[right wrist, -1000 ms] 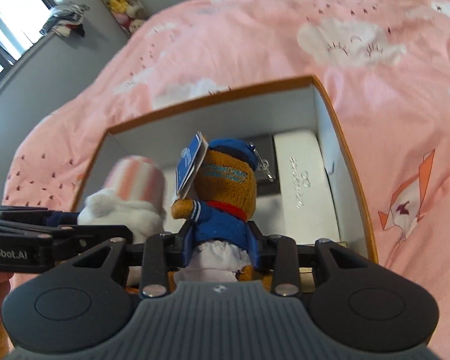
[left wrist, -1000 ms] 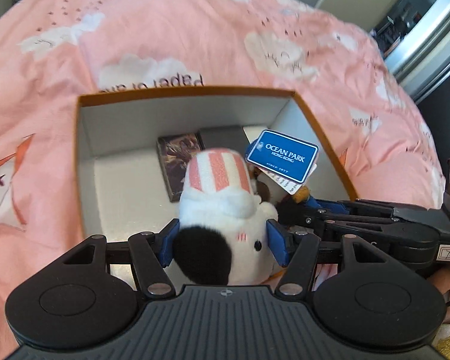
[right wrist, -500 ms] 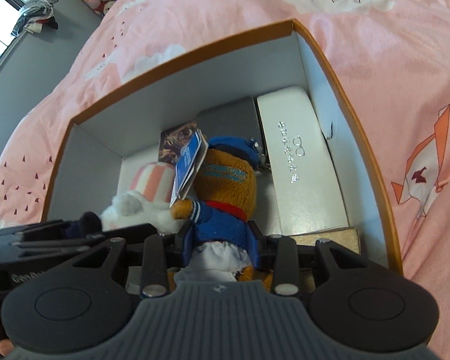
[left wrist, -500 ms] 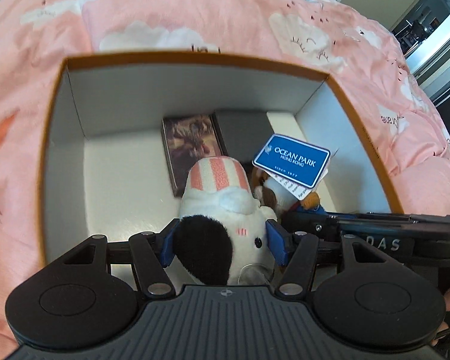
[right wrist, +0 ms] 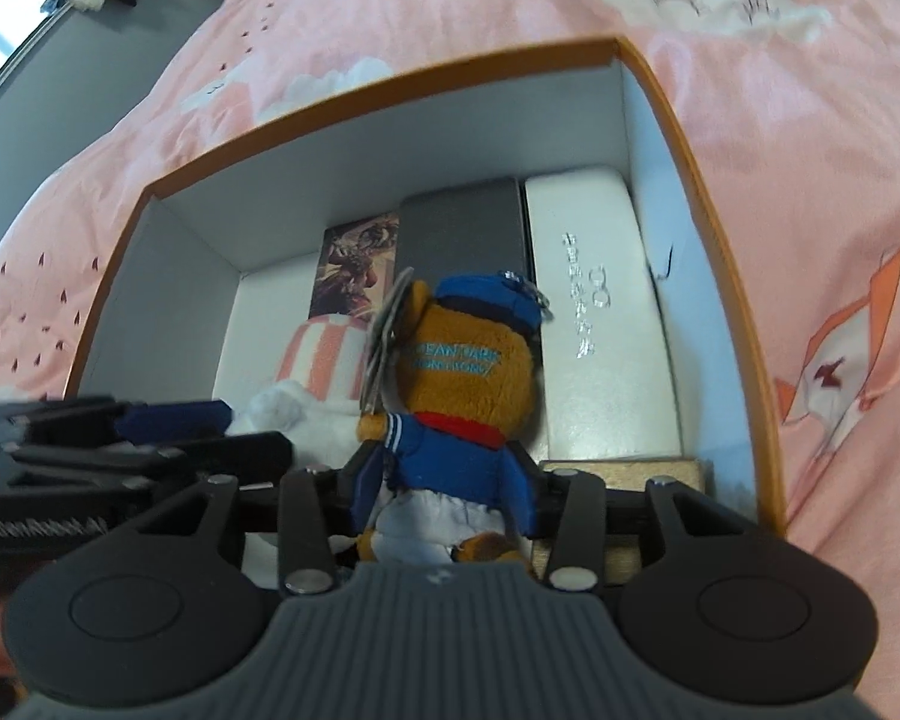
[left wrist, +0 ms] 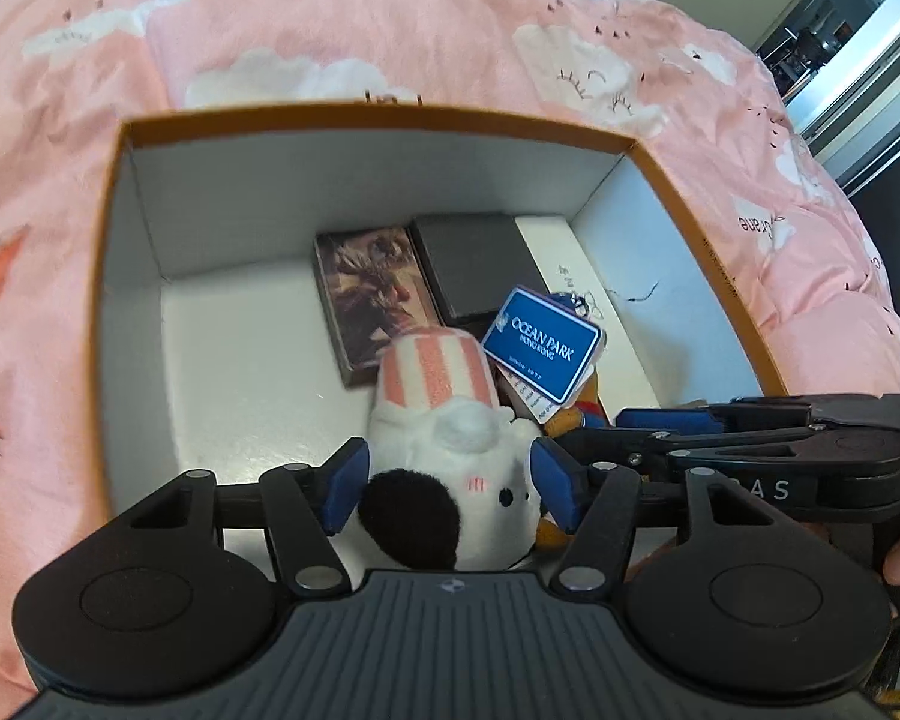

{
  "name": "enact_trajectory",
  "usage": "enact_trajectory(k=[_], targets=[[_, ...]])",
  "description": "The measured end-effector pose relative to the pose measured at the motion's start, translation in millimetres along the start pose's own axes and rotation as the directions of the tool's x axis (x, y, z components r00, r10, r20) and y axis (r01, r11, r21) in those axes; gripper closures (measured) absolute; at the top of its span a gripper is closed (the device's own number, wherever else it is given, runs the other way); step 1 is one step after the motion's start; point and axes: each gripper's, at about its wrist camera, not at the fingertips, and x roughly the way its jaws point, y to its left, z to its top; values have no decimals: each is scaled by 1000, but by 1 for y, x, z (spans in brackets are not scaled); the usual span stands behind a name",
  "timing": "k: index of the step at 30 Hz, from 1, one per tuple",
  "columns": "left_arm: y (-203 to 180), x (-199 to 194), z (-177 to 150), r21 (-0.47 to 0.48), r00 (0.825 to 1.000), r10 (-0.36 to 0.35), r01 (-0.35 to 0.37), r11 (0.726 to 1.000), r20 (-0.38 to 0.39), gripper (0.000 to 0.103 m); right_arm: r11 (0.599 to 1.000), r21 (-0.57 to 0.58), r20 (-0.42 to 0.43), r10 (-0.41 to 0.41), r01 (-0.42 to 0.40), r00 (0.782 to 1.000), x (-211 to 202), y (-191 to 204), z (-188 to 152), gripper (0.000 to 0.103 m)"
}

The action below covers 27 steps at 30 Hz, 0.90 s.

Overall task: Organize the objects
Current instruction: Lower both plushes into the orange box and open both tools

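Note:
An open white box with an orange rim (left wrist: pixel 390 111) sits on the bed. My left gripper (left wrist: pixel 450 483) is shut on a white plush with a black patch and a pink striped hat (left wrist: pixel 450 462), held low inside the box. Just to its right, my right gripper (right wrist: pixel 444 486) has a brown plush bear in a blue cap and jacket (right wrist: pixel 468 372) between its pads. Its jaws are opening, and the pads still touch the jacket. A blue Ocean Park tag (left wrist: pixel 543 348) hangs from the bear. The striped hat (right wrist: pixel 324 354) shows left of the bear.
Along the box's far wall lie a picture-printed pack (left wrist: pixel 372 294), a dark grey case (left wrist: pixel 474 264) and a white glasses case (right wrist: pixel 600 330). A wooden block (right wrist: pixel 624 471) lies at the near right. Pink cloud-print bedding (left wrist: pixel 390 18) surrounds the box. The box's left floor is bare.
Both grippers have sunk into the box with their plush toys, so the walls now fill more of each view. The right gripper's pads stand slightly wider.

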Motion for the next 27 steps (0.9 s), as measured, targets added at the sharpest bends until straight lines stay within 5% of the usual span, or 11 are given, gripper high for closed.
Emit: enact_trajectory(k=[5, 9, 12, 22, 27], targets=[[5, -8, -4, 8, 999, 26, -26, 1000, -19, 59, 996, -92, 38, 1, 2, 999, -13, 8, -1, 57], [10, 0, -7, -40, 1000, 22, -23, 999, -13, 72, 988, -155, 32, 3, 2, 999, -10, 15, -1, 74], [10, 2, -10, -83, 1000, -1, 2, 997, 12, 73, 982, -185, 29, -20, 25, 999, -3, 18, -2, 86], [1, 7, -27, -154, 994, 46, -29, 988, 102, 72, 978, -202, 32, -50, 55, 998, 10, 19, -6, 87], [-13, -3, -33, -106, 977, 121, -103, 989, 176, 71, 972, -224, 85, -57, 75, 995, -1, 25, -11, 84]])
